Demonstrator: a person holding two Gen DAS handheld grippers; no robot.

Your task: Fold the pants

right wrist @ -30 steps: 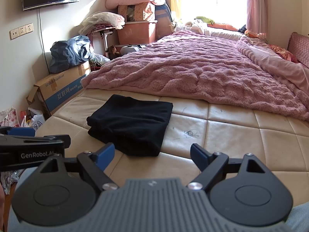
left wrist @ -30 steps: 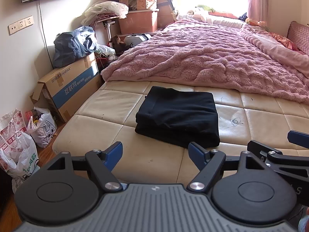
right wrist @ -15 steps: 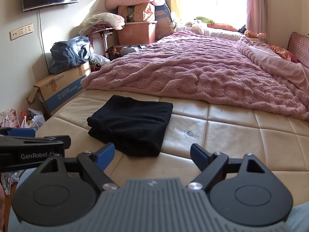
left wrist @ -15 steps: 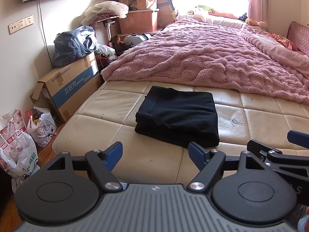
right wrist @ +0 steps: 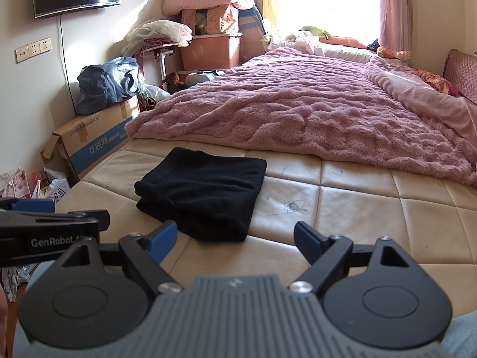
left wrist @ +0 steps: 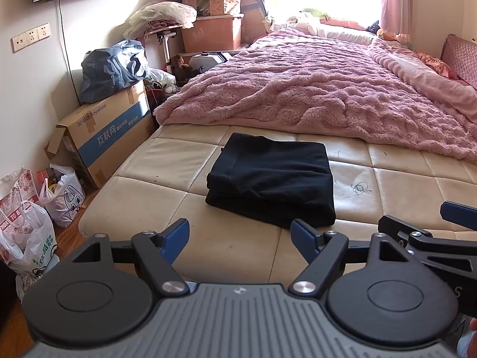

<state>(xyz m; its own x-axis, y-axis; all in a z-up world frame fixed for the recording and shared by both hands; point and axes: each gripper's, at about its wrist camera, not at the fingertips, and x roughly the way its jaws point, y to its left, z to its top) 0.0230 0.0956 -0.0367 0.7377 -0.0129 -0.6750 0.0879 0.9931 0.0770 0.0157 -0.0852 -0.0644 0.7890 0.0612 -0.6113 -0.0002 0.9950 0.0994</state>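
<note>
The black pants [left wrist: 272,179] lie folded in a compact rectangle on the bare cream mattress [left wrist: 167,173]. They also show in the right wrist view [right wrist: 202,192], left of centre. My left gripper [left wrist: 240,234] is open and empty, held back just short of the near edge of the pants. My right gripper [right wrist: 235,235] is open and empty, held back to the right of the pants. Each gripper shows at the edge of the other's view: the right gripper [left wrist: 447,226] and the left gripper [right wrist: 38,217].
A pink fuzzy blanket [left wrist: 313,89] covers the far part of the bed. A cardboard box [left wrist: 104,131] with a dark bag [left wrist: 110,68] on it stands at the left. Plastic bags [left wrist: 35,217] sit on the floor at the left. Storage boxes [right wrist: 214,44] stand by the wall.
</note>
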